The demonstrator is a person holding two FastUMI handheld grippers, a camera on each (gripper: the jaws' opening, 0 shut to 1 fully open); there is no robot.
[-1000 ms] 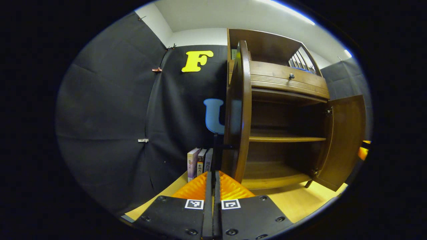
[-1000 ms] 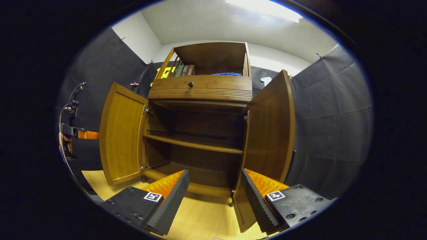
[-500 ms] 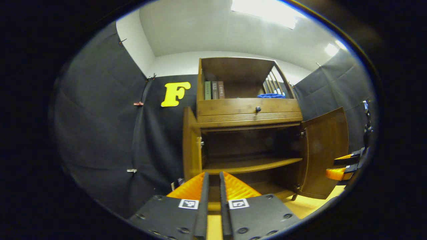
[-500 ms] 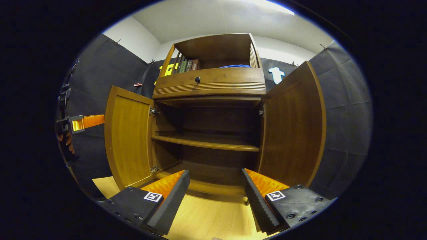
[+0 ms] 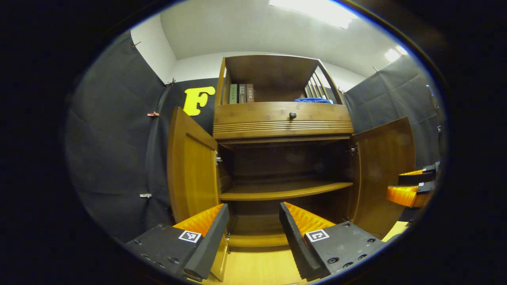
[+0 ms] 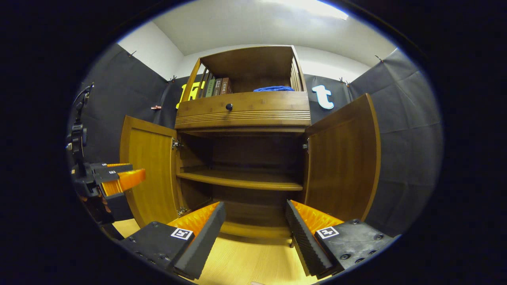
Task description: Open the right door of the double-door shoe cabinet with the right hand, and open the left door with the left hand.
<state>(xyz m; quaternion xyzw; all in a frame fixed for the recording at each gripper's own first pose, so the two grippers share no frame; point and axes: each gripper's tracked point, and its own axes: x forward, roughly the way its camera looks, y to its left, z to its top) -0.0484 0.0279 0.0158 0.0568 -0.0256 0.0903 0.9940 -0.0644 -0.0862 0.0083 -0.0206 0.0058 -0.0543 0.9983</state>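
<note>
shoe cabinet (image 5: 283,120) straight ahead on the tabletop (image 6: 237,263) | left door (image 5: 192,166) swung wide | right door (image 6: 342,158) swung wide | left gripper (image 5: 253,233) jaws apart, holding nothing | right gripper (image 6: 255,233) jaws apart, holding nothing

Cabinet layout, both doors swung out.
Left door (image 6: 148,170) stands left of the shelf (image 6: 241,180), right door (image 6: 342,158) to its right; drawer (image 6: 242,110) above, books (image 6: 216,86) and cloth (image 6: 274,88) on top behind it.
</note>
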